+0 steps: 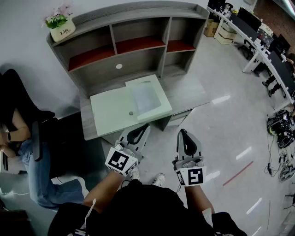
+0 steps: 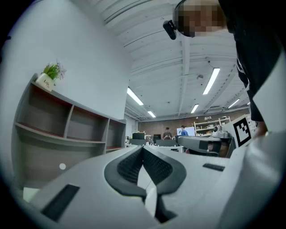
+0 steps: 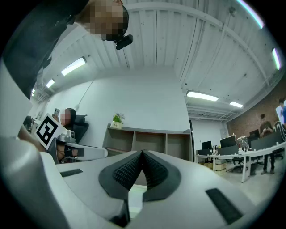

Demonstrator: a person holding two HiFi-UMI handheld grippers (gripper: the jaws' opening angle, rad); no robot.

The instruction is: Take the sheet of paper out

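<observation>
White plant pot on shelf top: dark lettering, too small to read. Nothing else legible.

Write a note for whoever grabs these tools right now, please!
Left tool: shut, empty, held short of the desk.
Right tool: shut, empty, beside it.
Paper: a pale sheet lies on the green pad on the desk, below the shelves.
Done: nothing yet; the sheet looks untouched.
Left to do: reach in, grip the sheet, take it out.
</observation>
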